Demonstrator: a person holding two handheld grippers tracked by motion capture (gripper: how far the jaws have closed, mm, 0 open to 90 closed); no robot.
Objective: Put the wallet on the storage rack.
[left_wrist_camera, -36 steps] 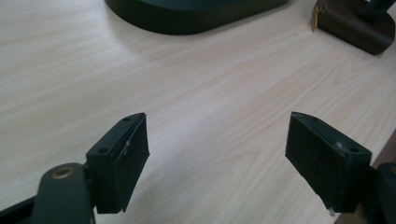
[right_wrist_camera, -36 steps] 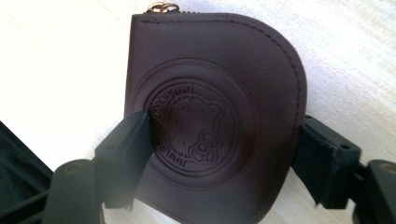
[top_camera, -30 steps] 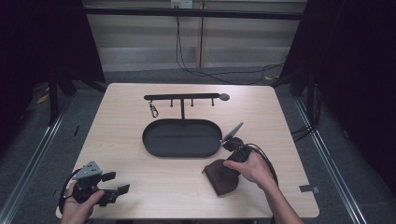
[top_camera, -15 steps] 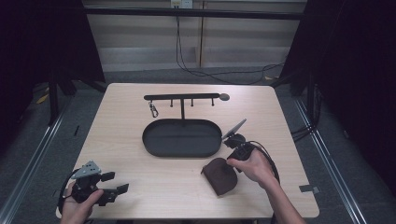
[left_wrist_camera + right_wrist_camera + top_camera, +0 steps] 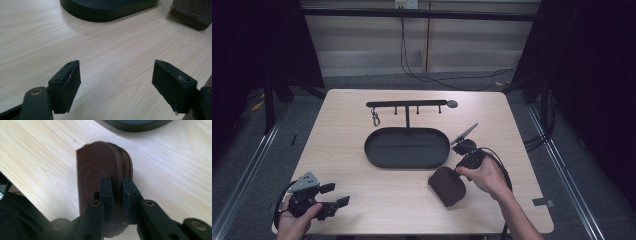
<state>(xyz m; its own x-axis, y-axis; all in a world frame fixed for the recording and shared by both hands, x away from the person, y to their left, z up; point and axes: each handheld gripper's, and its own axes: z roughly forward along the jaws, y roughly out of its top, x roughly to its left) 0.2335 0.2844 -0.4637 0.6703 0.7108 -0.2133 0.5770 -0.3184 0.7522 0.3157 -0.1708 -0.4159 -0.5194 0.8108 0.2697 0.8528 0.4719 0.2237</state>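
While I watch from the high view, my right gripper (image 5: pixel 455 176) holds the brown pouch (image 5: pixel 448 185) on the table (image 5: pixel 362 200), just before the black tray (image 5: pixel 407 147). My left gripper (image 5: pixel 332 202) waits well apart. In the left gripper view its jaws stand wide over bare wood. In the right gripper view the jaws have just been closing and clamp the pouch (image 5: pixel 100 165) edge; its embossed round stamp is unreadable.

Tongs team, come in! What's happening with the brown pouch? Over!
Right tongs just closed, pinching the brown pouch. Left tongs open, empty. Black tray beside it, nothing blocking.
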